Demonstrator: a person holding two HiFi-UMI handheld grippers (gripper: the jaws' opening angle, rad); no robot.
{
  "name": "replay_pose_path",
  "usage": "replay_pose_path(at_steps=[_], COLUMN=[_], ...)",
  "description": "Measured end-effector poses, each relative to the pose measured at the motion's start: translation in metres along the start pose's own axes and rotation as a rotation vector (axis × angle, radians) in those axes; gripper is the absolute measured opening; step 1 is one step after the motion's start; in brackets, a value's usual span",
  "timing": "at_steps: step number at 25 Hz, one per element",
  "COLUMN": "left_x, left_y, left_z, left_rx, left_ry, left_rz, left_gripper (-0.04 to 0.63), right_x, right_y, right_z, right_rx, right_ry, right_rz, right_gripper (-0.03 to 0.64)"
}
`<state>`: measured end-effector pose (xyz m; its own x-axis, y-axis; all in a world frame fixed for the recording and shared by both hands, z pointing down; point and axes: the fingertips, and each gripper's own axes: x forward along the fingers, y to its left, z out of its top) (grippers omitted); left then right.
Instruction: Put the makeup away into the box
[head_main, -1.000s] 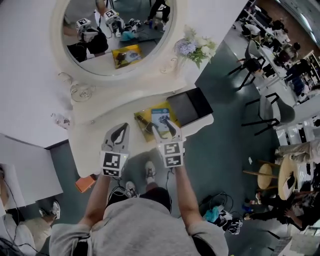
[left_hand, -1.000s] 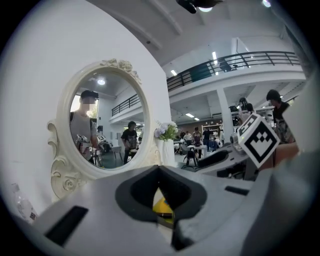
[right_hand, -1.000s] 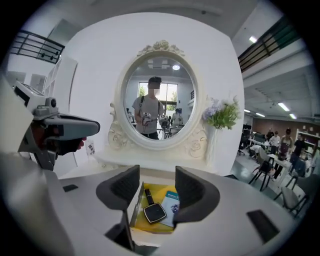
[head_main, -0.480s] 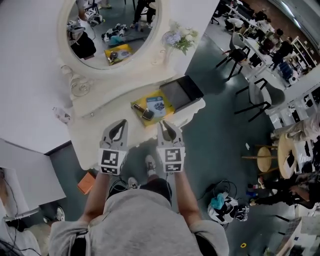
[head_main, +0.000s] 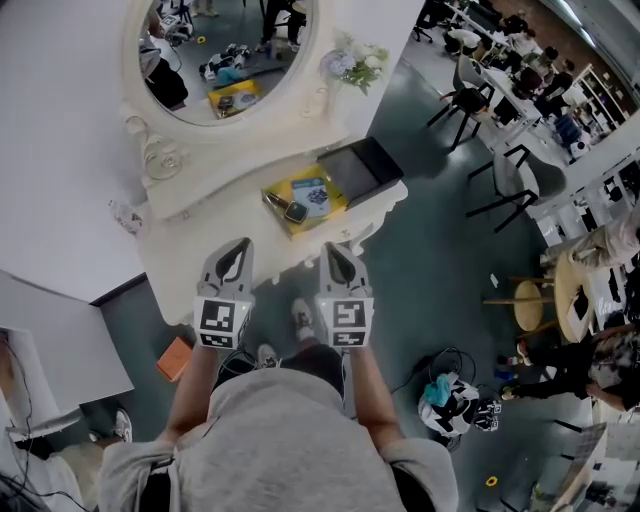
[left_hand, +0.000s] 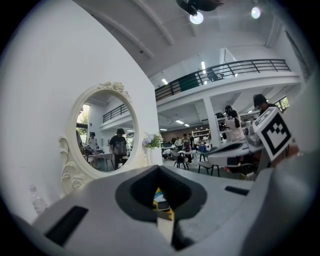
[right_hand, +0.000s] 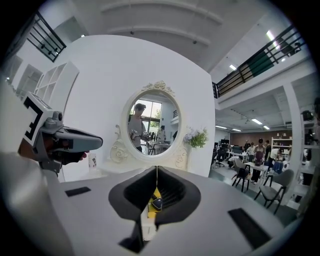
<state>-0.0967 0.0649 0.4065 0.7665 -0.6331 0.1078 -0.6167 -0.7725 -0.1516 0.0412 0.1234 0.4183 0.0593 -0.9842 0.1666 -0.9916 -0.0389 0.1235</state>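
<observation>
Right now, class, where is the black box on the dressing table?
In the head view, the black box sits at the right end of the dressing table, just right of the yellow mat and nearer the camera than the flowers.

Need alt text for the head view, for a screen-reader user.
Seen from above, a person holds the left gripper and the right gripper, both shut and empty, at the near edge of a white dressing table. On it lie a yellow mat with small makeup items and a black box, below an oval mirror.
</observation>
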Motion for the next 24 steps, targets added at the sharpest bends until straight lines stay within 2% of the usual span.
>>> replay_pose_path(at_steps=[5,24], left_x=[-0.0062,-0.0072], left_y=[-0.004,-0.0048], left_z=[0.0045,-0.0023], left_rx=[0.009,-0.001], left_ry=[-0.007,0.001], left_rz=[-0.005,-0.009], left_gripper=[0.0,0.0], right_x=[-0.0039,-0.0033], right_y=[0.0036,0.0042], right_z=[0.0049,0.0007], right_rx=[0.005,0.002], right_ry=[-0.023,-0.009], right_rz=[0.0,-0.005], right_gripper=[0.017,0.017])
